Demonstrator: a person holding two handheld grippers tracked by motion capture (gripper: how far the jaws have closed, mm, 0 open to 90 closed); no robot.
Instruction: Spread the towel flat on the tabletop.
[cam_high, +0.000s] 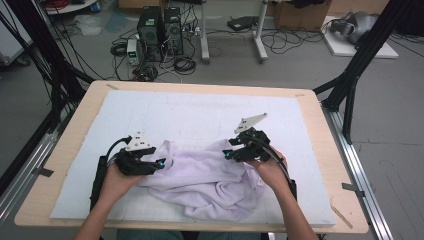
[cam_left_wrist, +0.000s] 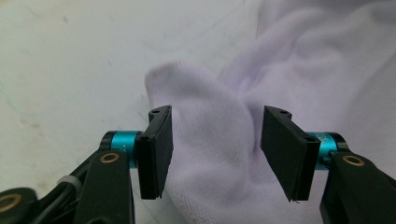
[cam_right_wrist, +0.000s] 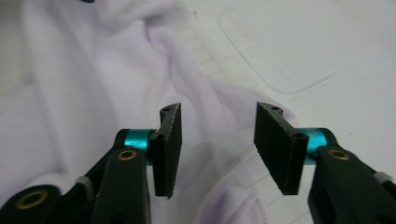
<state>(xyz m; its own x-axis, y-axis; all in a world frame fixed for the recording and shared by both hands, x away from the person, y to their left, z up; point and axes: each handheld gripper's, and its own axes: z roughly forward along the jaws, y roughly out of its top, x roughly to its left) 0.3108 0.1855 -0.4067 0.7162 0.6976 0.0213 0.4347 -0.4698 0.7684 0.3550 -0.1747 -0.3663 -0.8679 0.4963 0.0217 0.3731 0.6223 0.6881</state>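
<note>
I had the lilac towel (cam_high: 205, 180) lying crumpled on the white mat (cam_high: 200, 110), at the mat's near edge, w/ both grippers at the towel's far corners. My left gripper (cam_high: 159, 163) sat at the towel's left corner; its jaws stood apart, a raised fold of cloth (cam_left_wrist: 205, 140) btwn the pads but not pinched, as far as I could tell. My right gripper (cam_high: 228, 154) was at the towel's right corner, jaws also apart, cloth (cam_right_wrist: 93, 84) spread below and behind them, nothing clamped. Both hands rested low by the towel. Wooden table (cam_high: 320, 145) showed around the mat.
</note>
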